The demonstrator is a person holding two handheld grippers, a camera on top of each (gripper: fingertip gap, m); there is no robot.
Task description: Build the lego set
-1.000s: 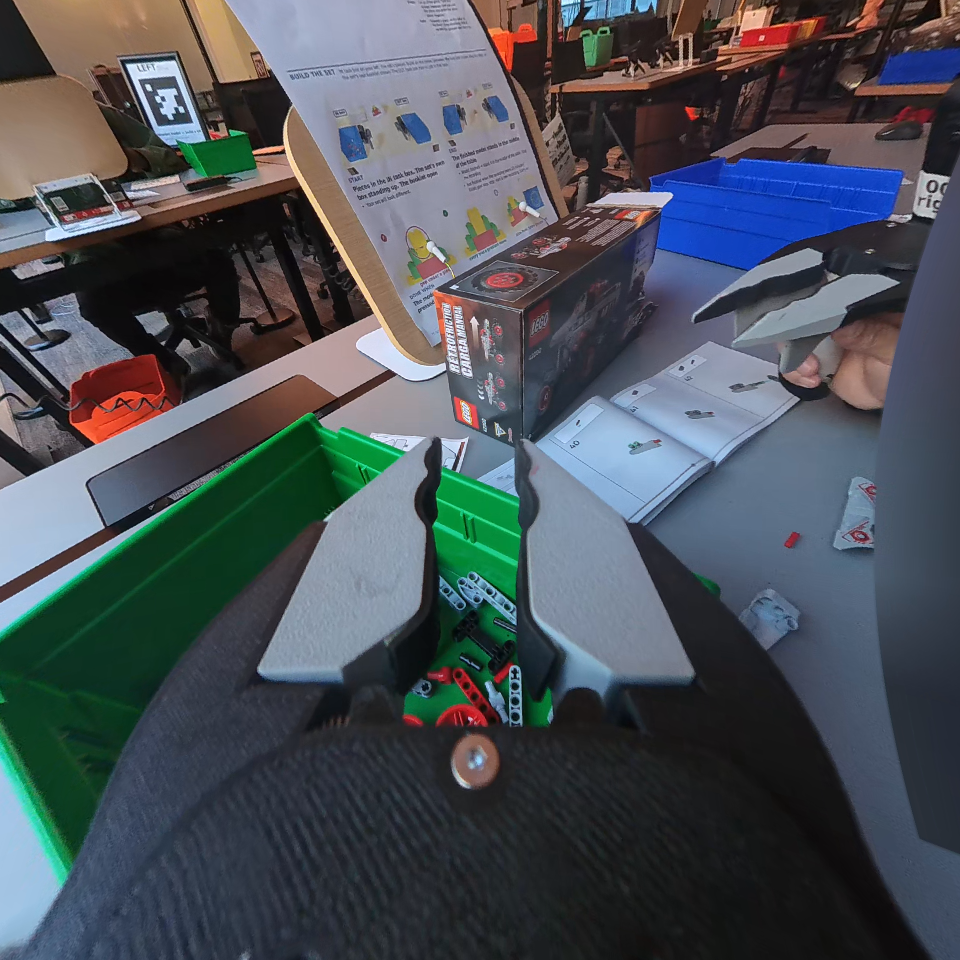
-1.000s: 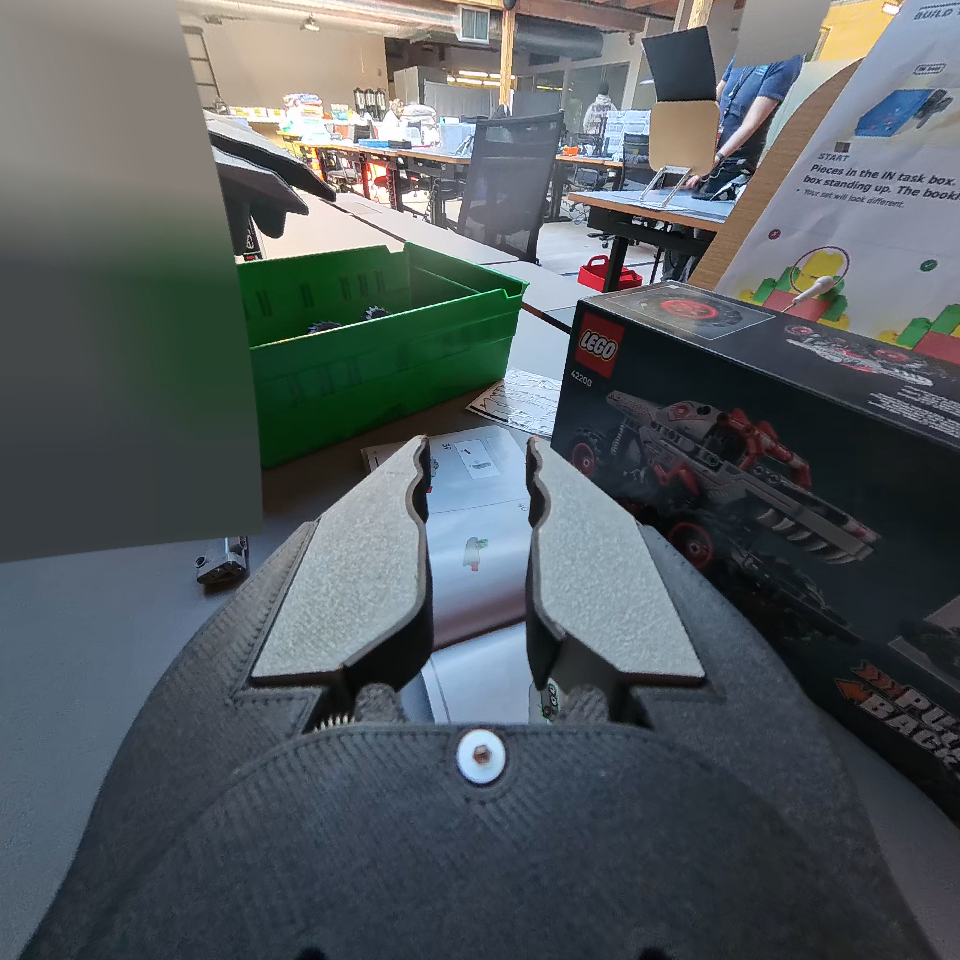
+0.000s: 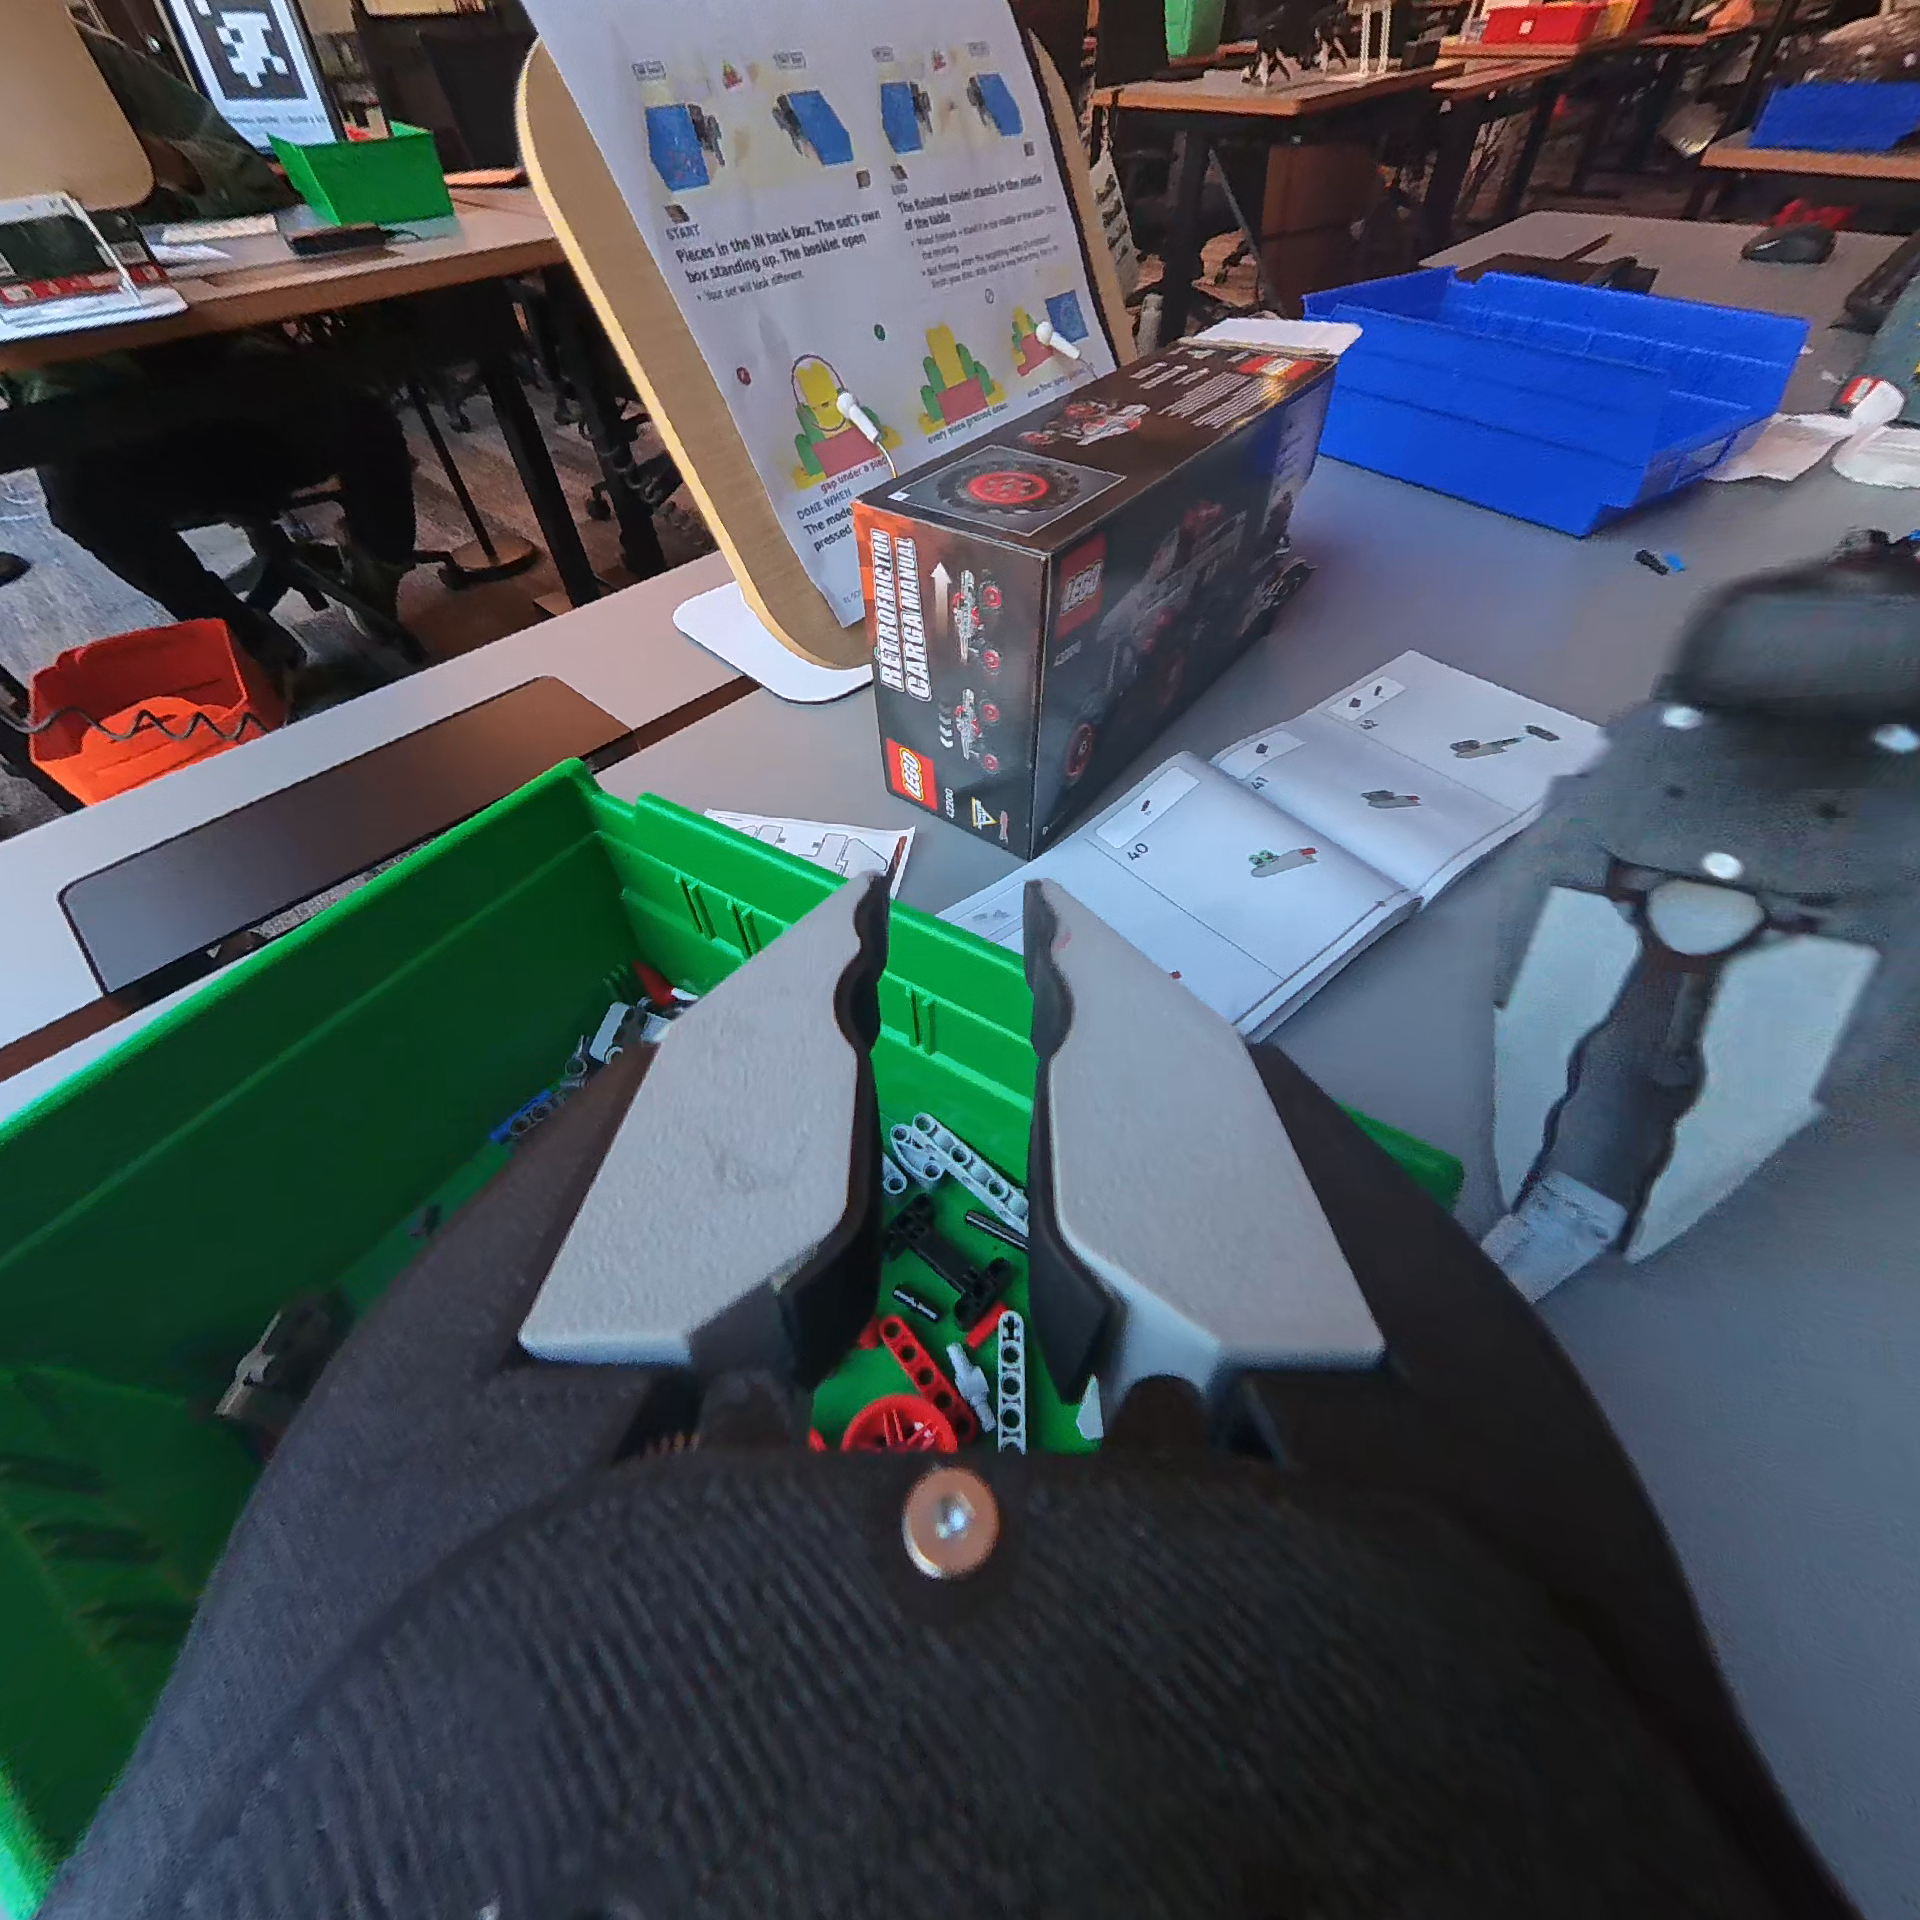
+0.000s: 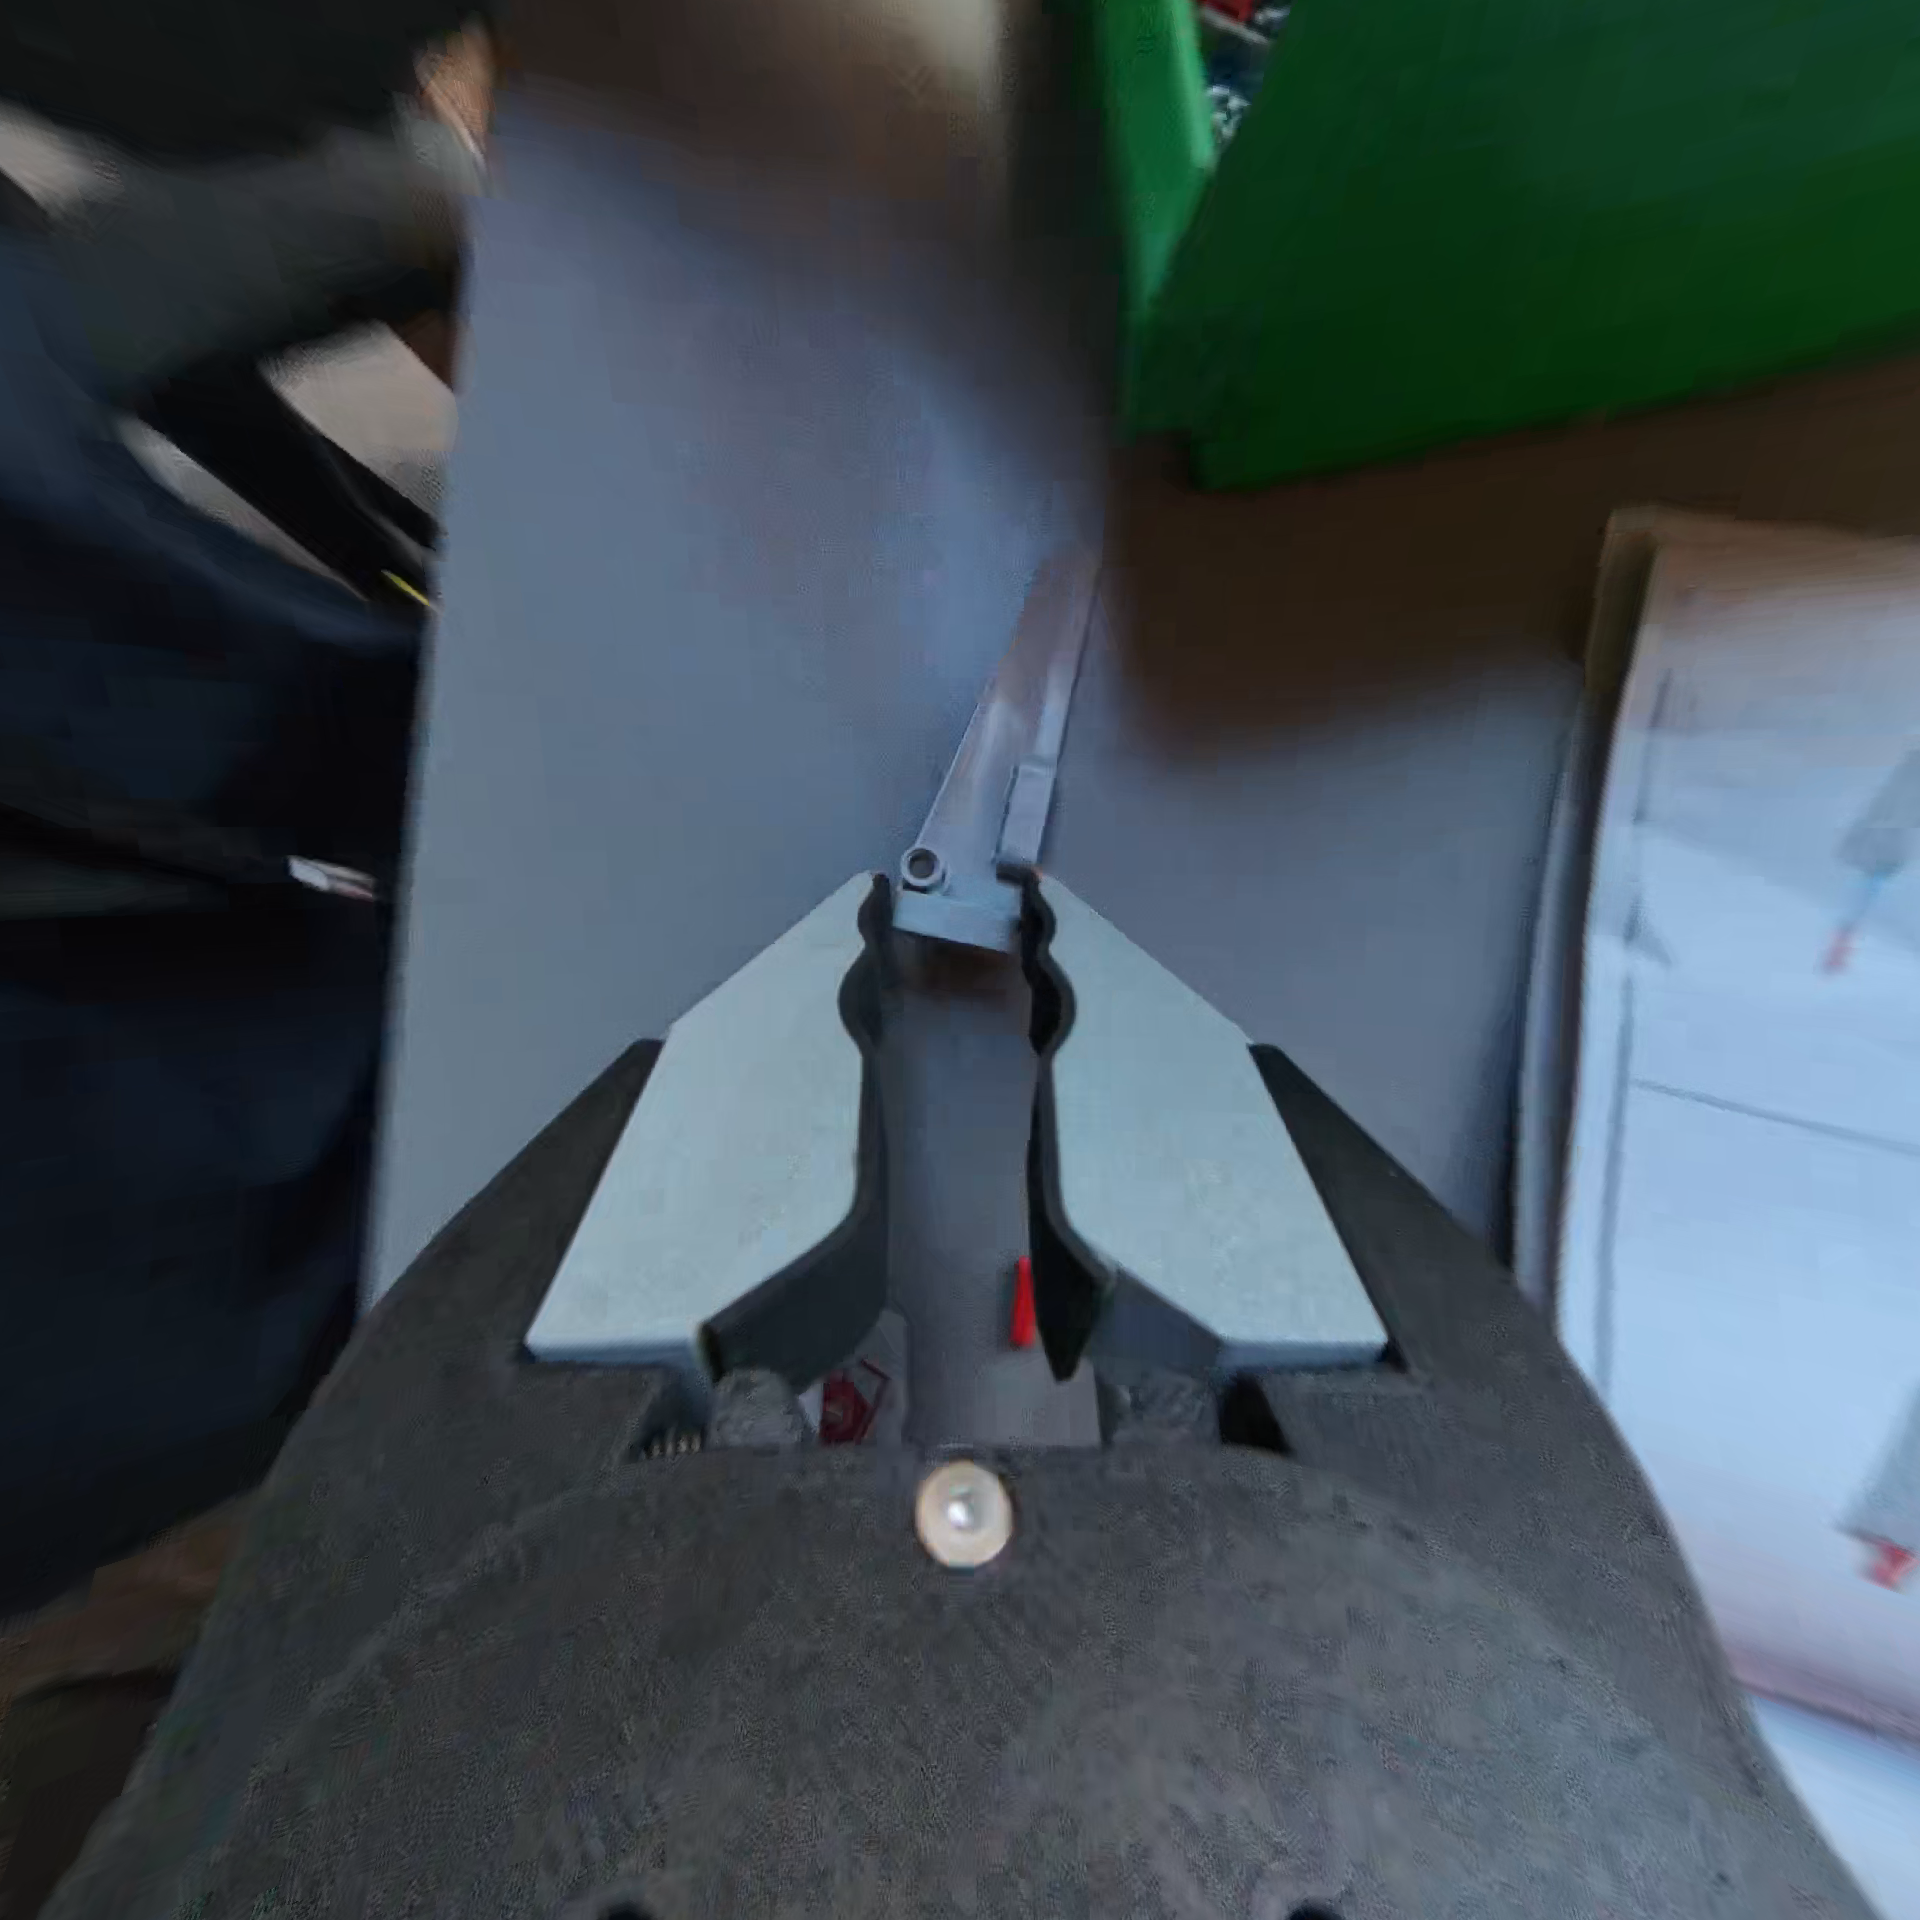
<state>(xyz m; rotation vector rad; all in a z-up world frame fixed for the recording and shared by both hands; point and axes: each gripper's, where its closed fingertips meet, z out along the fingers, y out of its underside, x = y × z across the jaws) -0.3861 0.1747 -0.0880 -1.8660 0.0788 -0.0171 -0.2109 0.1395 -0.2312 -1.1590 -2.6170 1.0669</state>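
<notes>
My left gripper [image 3: 956, 914] is open and empty above the green bin [image 3: 312, 1091], which holds several loose grey, black and red lego pieces [image 3: 966, 1299]. My right gripper [image 4: 954, 894] points down at the grey table and is shut on a small grey lego piece [image 4: 951, 914] held at its fingertips. The table behind it is motion-blurred. In the left wrist view the right gripper [image 3: 1595, 1242] shows blurred at the right with the grey piece [image 3: 1558, 1226] at its tips. The open instruction booklet [image 3: 1299, 831] lies beside the black lego box [image 3: 1070, 644].
A blue bin [image 3: 1558, 384] stands at the back right. A printed instruction board [image 3: 831, 260] stands behind the box. A tiny red piece [image 4: 1023, 1304] lies on the table under my right gripper. The green bin [image 4: 1507, 208] and booklet [image 4: 1766, 1039] flank the right gripper. My right fingertips sit around 25 centimeters from my left ones.
My right gripper swung from level near the box to pointing down at the table and now grips a small grey piece. My left gripper moved slightly and stayed open over the bin.
</notes>
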